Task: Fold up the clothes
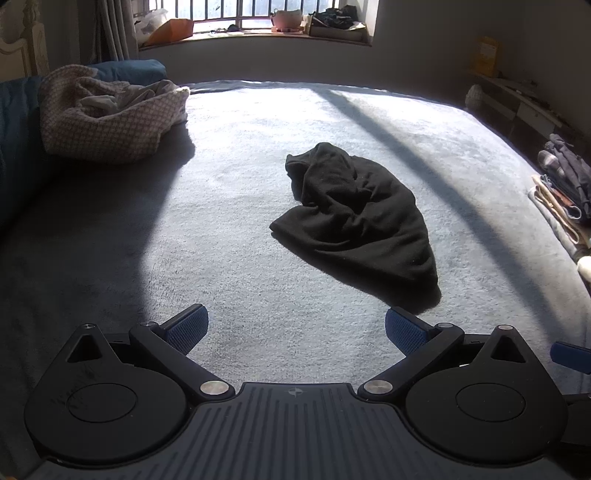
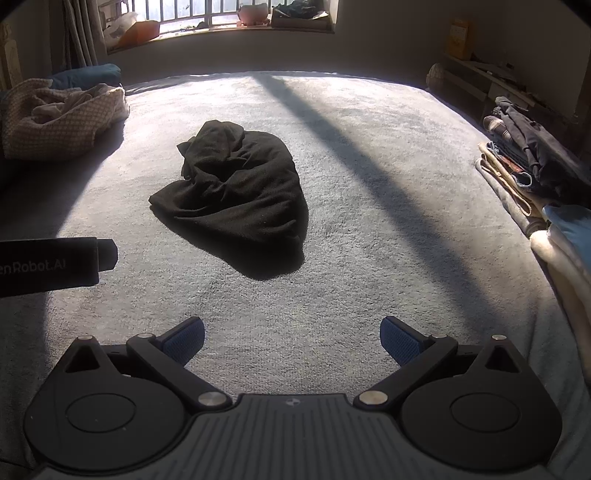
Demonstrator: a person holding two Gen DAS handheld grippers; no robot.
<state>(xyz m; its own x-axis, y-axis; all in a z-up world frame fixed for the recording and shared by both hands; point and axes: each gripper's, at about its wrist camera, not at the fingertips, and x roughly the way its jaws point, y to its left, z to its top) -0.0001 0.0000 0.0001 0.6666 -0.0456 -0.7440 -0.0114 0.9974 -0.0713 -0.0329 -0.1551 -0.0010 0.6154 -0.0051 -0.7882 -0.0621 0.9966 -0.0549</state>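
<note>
Left wrist view: my left gripper hangs over a pale grey carpet, its two blue-padded fingers spread wide with nothing between them. Ahead and slightly right of it lies a black garment, crumpled into a rough heap on the sunlit part of the carpet, well apart from the fingertips. At far left a checked blanket sits bunched up with pale cloth in its hollow, and behind it a blue cushion. Along the right edge a stack of folded clothes rests at the carpet's border. A barred window with a cluttered sill closes the background, and a broad band of shadow runs diagonally across the carpet to the right of the garment. Right wrist view: my right gripper is likewise spread wide and empty, pointing down at bare carpet. Here the garment lies ahead and to the left, not touched by either tool. The black body of my left gripper enters from the left edge, near the garment's lower left corner but clear of it. The blanket appears at upper left and the stack at right, with more pale folded fabric just in front of it.
</note>
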